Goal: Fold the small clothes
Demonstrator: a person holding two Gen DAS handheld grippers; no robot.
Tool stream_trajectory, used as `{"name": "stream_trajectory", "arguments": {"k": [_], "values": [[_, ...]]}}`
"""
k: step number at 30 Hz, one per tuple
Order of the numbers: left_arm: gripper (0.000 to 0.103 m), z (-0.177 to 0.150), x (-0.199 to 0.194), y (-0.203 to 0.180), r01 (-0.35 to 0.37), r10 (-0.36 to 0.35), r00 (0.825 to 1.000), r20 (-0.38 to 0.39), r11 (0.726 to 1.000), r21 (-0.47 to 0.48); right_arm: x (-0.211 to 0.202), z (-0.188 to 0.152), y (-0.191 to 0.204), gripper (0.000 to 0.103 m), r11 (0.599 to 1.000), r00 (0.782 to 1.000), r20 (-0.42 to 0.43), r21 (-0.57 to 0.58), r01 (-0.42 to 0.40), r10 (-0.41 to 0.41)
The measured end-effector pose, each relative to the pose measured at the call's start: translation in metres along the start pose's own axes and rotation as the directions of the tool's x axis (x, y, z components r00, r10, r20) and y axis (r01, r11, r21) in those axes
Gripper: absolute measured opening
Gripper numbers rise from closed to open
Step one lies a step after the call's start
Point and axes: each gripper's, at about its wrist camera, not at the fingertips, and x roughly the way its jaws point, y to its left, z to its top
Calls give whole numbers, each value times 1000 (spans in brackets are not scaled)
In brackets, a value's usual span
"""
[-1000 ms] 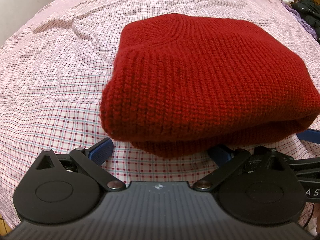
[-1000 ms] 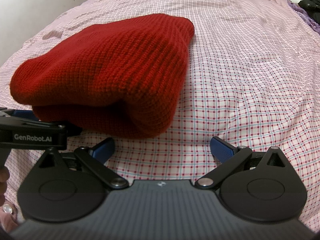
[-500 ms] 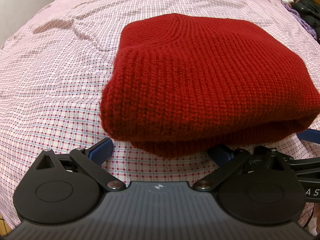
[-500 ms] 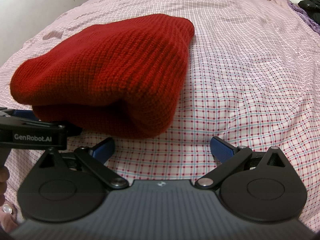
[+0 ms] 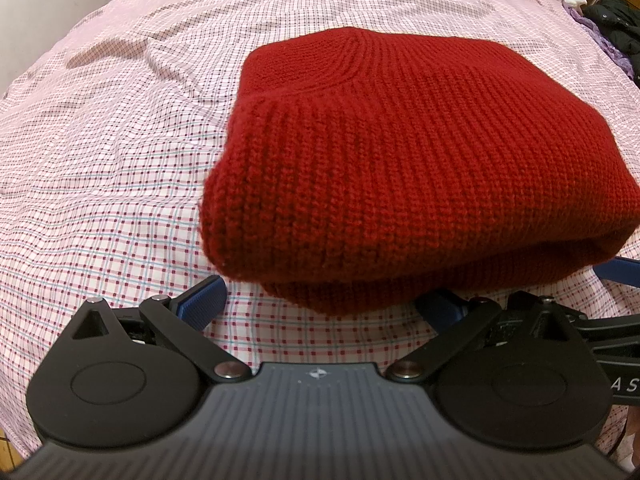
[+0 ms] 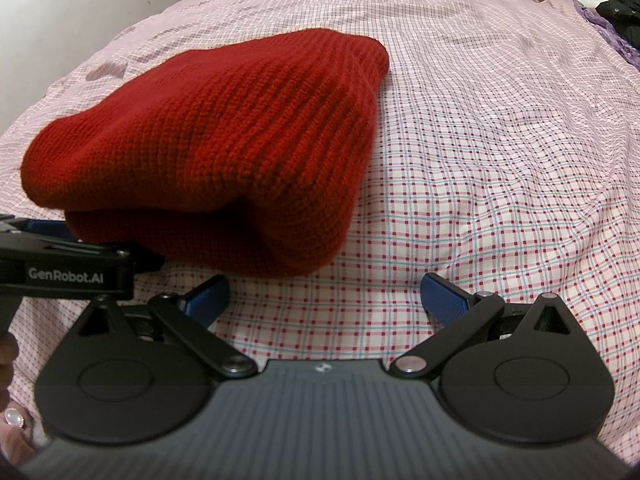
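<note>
We list: left gripper (image 5: 320, 304), right gripper (image 6: 325, 295); black ribbed housings, round pivot discs, silver screws, blue ridged finger pads (image 6: 444, 294), "GenRobot.AI" lettering.

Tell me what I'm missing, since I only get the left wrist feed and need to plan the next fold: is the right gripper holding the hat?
Observer: No. The right gripper is open, with only checked sheet between its fingers. The red knit hat lies ahead and to its left.
Operator: My frame cuts off the hat's right side. What is there?
Observer: That side ends in a doubled edge lying on the sheet, with bare sheet beyond it.
Operator: How does my left gripper look from that side?
Observer: The left gripper is open. In the right wrist view its side, printed GenRobot.AI, sits at the hat's near left edge. One blue finger is beside the lower layer; I cannot tell whether it touches.
</note>
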Motion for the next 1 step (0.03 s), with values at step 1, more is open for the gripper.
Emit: {"name": "stream_trajectory", "arguments": {"k": [1], "values": [[103, 0, 1, 0, 0, 0, 1000, 0, 1000, 0, 0, 0, 0, 103, 1000, 1000, 0, 0, 0, 0]]}}
